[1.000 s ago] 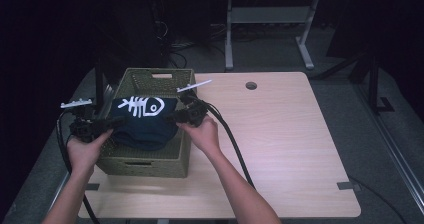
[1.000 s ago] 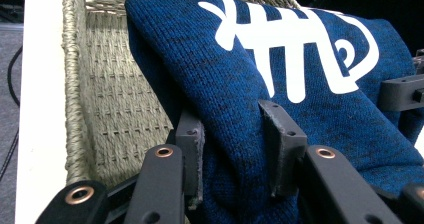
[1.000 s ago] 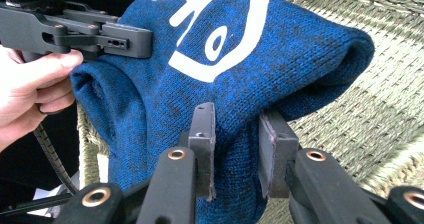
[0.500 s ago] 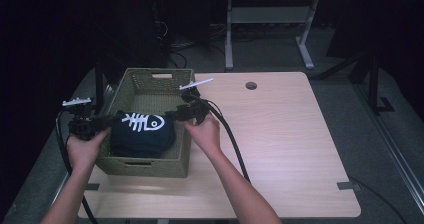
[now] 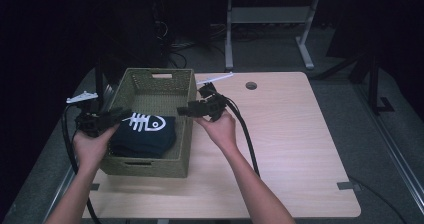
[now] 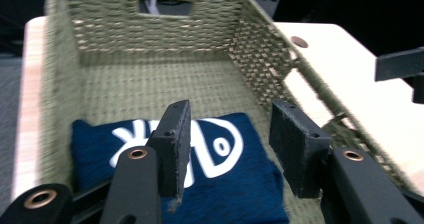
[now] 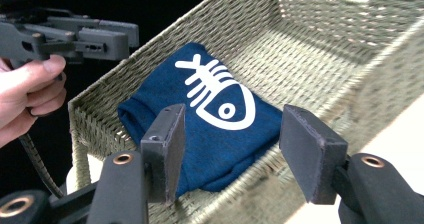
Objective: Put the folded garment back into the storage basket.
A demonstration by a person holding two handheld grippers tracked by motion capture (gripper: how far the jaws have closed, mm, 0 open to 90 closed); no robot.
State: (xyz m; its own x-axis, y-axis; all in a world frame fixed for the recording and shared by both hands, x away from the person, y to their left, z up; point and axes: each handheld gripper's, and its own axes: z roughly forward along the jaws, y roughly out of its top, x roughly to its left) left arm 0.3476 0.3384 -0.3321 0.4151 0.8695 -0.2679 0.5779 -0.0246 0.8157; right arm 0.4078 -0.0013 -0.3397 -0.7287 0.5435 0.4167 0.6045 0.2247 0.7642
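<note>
A folded navy cloth (image 5: 145, 134) with a white fish-bone print lies flat in the near half of the olive woven basket (image 5: 145, 166). My left gripper (image 5: 120, 115) hovers over the basket's left rim and my right gripper (image 5: 182, 110) over its right rim, both pointing inward. Both have just been opening their jaws, and nothing is between them. In the left gripper view the open jaws (image 6: 232, 129) stand above the cloth (image 6: 235, 184). The right gripper view has its open jaws (image 7: 235, 129) above the rim, with the cloth (image 7: 165, 94) below and the left gripper (image 7: 125, 34) across the basket.
The basket stands on the left part of a light wooden table (image 5: 280, 149) with a round hole (image 5: 251, 85) near its far edge. Black cables trail from both grippers. A metal frame (image 5: 229, 29) stands in the dark behind the table.
The cloth was held between both grippers above the basket and now lies inside it. Both grippers have let go, opened, and drawn apart toward the basket's sides.
</note>
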